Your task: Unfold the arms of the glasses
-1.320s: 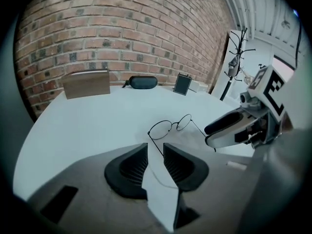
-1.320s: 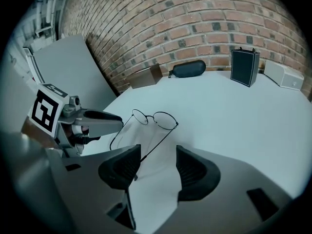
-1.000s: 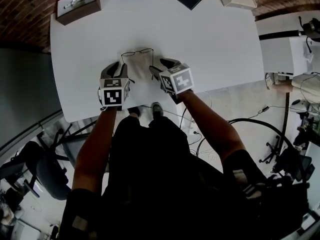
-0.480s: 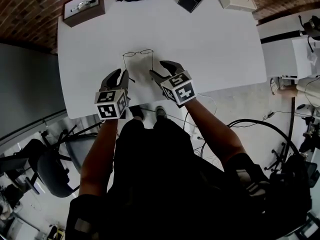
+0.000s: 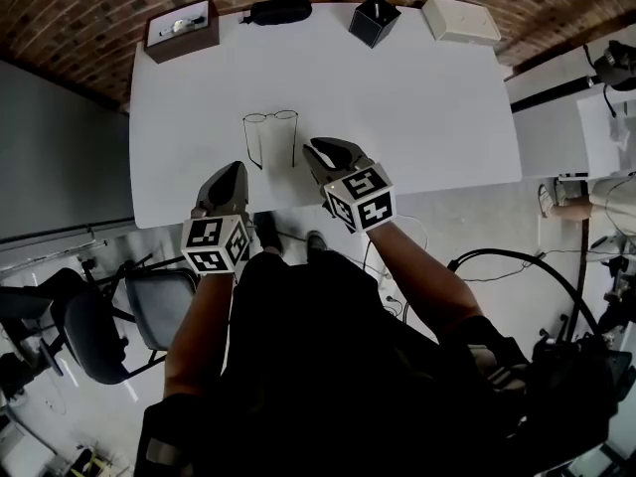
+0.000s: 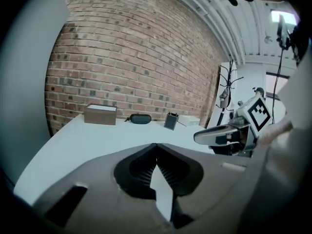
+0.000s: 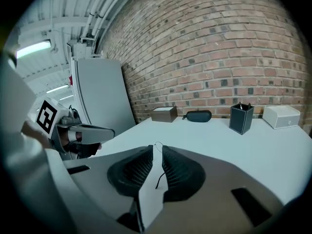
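The thin wire-rimmed glasses [image 5: 283,116] lie on the white table [image 5: 417,97], both arms spread toward me. My left gripper [image 5: 234,167] hovers near the table's front edge, below and left of the glasses, shut and empty [image 6: 156,145]. My right gripper [image 5: 316,146] hangs just right of the glasses' right arm. Its jaws are closing and stand a narrow gap apart [image 7: 157,146] with nothing between the pads. Through that gap the glasses' wire [image 7: 159,144] shows on the table beyond. Each gripper appears in the other's view: the right gripper [image 6: 197,137] and the left gripper [image 7: 105,130].
Along the table's far edge stand a brown box [image 5: 182,26], a black glasses case [image 5: 280,10], a black pen holder [image 5: 375,20] and a white box [image 5: 460,20]. A brick wall rises behind. A chair [image 5: 99,326] sits on the floor at the left.
Both grippers have lifted and drawn back from the glasses toward me. Both pairs of jaws have come together; the glasses stay on the table with arms spread.
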Demonstrator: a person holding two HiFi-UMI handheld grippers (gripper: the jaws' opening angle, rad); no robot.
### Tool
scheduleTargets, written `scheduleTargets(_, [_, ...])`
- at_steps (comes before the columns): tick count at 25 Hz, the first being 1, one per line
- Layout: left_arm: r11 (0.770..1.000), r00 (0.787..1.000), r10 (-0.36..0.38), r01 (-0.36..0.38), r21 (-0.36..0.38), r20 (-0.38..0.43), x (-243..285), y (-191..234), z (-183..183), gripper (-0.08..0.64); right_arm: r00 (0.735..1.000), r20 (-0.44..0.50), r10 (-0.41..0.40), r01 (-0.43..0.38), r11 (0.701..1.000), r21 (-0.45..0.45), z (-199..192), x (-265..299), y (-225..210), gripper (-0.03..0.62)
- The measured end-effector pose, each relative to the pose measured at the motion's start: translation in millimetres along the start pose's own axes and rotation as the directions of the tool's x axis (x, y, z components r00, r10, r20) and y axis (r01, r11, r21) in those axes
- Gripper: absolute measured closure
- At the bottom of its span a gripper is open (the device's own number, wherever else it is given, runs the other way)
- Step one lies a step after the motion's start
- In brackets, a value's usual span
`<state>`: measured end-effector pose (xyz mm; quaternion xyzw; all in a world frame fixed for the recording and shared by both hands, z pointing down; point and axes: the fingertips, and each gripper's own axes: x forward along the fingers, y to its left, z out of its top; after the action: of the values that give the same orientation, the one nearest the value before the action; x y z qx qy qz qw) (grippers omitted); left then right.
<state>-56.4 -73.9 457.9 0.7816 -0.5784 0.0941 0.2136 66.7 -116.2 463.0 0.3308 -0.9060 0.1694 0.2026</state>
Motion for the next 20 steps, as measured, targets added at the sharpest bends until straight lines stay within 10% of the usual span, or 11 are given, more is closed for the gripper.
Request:
scheduleTargets(12, [0.998,0.999,-0.021,0.023,-0.062,0.028,-65.6,-35.2,12.2,0.548,0.992,0.08,0.094,-0.093,0.996,-0.014,14.4,-41.6,32.9,0.571])
scheduleTargets(20, [0.999,0.997,-0.041,0.043,-0.029,0.064,-99.4,-24.2,43.3,0.549,0.99,0.142,0.02,-0.018,1.0,-0.012,46.0,-52.7,53.0,0.571])
